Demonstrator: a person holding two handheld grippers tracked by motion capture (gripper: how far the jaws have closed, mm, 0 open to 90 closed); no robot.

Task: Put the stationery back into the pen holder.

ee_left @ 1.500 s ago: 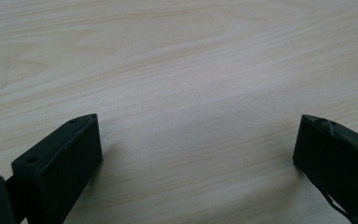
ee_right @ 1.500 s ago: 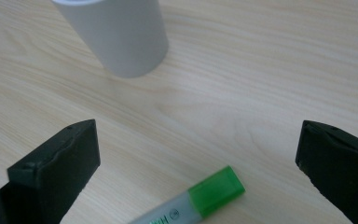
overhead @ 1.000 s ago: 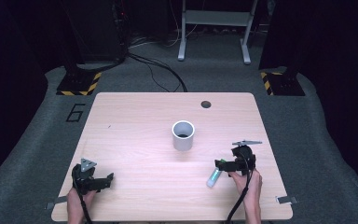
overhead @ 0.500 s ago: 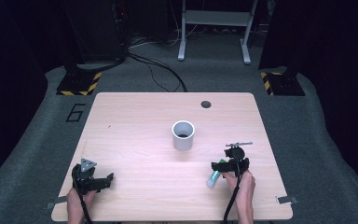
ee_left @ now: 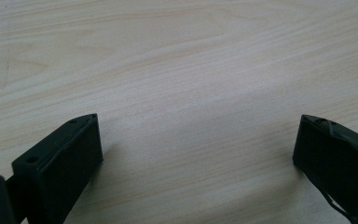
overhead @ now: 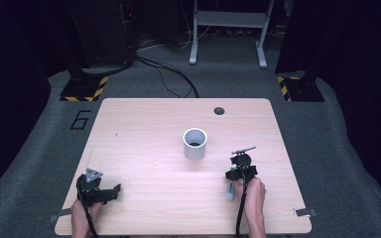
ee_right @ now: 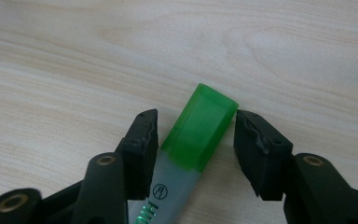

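Note:
A marker with a green cap (ee_right: pixel 200 130) and a pale barrel (ee_right: pixel 168 186) lies flat on the wooden table (overhead: pixel 144 129). My right gripper (ee_right: pixel 196 115) is open, with one jaw on each side of the cap and a small gap at the left jaw. In the high view the marker (overhead: pixel 229 191) pokes out beside the hand, below the right gripper (overhead: pixel 235 172). A grey cup (overhead: pixel 195 144) stands upright at the table's middle, up and left of that gripper. My left gripper (overhead: pixel 113 190) rests near the front left corner. It is open wide over bare wood (ee_left: pixel 199 120).
A small dark hole (overhead: pixel 219 110) sits near the table's far edge. Strips of tape (overhead: pixel 305 212) stick out at the front corners. Cables (overhead: pixel 168 74) and stand legs (overhead: pixel 228 29) lie on the floor beyond the table.
My right gripper has moved left and turned in line with the marker, and its jaws now straddle the green cap. The left gripper has stayed put.

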